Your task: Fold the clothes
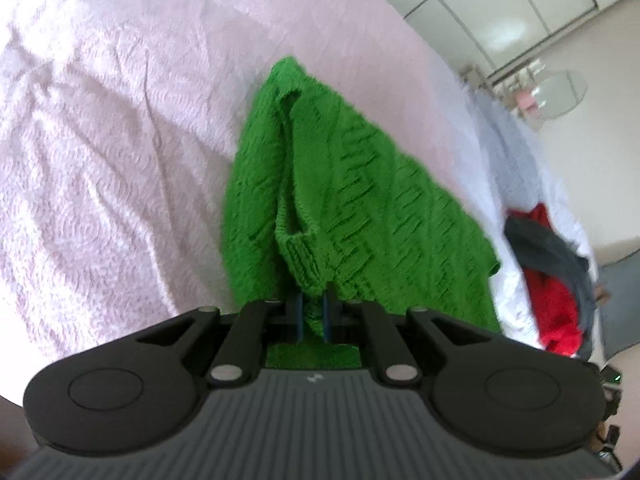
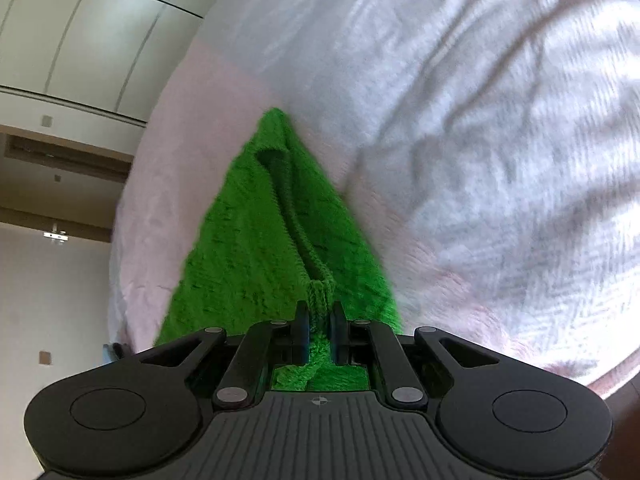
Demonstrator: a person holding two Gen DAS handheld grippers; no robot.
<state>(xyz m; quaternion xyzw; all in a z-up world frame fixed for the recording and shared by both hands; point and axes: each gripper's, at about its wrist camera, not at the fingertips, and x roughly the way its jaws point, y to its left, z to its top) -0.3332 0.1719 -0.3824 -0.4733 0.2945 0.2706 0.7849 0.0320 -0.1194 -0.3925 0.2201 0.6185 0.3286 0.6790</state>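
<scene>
A bright green knitted sweater (image 1: 340,184) hangs lifted above the pale pink bedspread (image 1: 100,140). My left gripper (image 1: 313,304) is shut on a ribbed edge of the sweater, and the knit drapes away from it in folds. My right gripper (image 2: 320,320) is shut on another ribbed edge of the same sweater (image 2: 256,248), which stretches away from it to a point over the bed (image 2: 480,120). Both views are a little blurred by motion.
A red garment (image 1: 556,304) with a dark grey one (image 1: 560,256) over it lies at the bed's right edge. White wardrobe doors (image 1: 520,4) and a small glass table (image 1: 560,92) stand beyond the bed. A wall and door frame (image 2: 60,160) are left of the bed.
</scene>
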